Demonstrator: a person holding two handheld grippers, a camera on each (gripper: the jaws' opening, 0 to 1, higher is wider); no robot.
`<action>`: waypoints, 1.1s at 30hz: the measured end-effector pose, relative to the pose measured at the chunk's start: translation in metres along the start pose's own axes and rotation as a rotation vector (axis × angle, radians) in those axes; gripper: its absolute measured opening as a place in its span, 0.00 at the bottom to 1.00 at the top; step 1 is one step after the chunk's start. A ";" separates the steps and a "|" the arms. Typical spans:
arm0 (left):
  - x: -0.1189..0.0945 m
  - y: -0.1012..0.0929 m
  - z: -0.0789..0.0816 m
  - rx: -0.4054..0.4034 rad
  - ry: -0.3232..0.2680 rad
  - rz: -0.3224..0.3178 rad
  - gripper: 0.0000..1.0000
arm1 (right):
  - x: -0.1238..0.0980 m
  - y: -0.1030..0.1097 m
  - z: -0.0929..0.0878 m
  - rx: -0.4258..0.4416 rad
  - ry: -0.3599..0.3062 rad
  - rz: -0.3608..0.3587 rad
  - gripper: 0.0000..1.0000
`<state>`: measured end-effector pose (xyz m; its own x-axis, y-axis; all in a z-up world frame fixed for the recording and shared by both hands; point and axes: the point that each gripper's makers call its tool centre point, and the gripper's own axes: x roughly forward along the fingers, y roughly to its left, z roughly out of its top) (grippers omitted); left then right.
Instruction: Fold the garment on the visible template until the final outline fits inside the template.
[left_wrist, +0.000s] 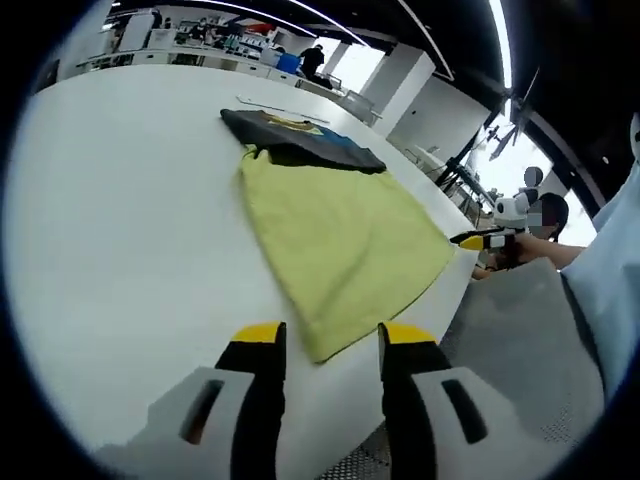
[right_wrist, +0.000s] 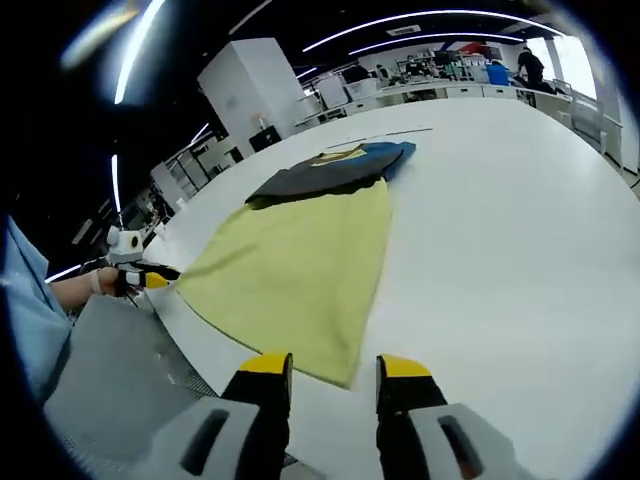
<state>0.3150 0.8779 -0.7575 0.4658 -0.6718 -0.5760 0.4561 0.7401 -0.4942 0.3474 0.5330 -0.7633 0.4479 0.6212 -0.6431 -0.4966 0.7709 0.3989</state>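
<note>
White table (left_wrist: 120, 220) holds the yellow garment (left_wrist: 340, 240); both my grippers (left_wrist: 330, 340) (right_wrist: 335, 365) gape, holding nothing, so I should pinch both near corners evenly.

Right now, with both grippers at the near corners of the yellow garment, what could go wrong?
1. The yellow garment lies along the table edge; a careless pull could drag a corner off it.
2. Both the left gripper and the right gripper have open jaws and grip nothing yet; an uneven grab could skew the fold.
3. The dark garment touches the far end and may get dragged along.
</note>
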 end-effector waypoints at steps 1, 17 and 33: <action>0.001 0.000 -0.001 -0.015 0.009 -0.008 0.25 | 0.001 0.000 0.000 -0.002 -0.003 0.002 0.25; 0.000 -0.007 -0.006 -0.265 0.043 -0.050 0.00 | 0.000 -0.003 0.006 0.113 -0.016 0.037 0.00; -0.028 -0.044 -0.014 -0.280 0.103 -0.166 0.00 | -0.049 0.032 -0.008 0.209 -0.039 0.090 0.00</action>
<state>0.2712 0.8647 -0.7283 0.3169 -0.7875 -0.5286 0.2866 0.6108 -0.7381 0.3035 0.5261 -0.7241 0.4392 0.6910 -0.5741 -0.3728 0.7216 0.5833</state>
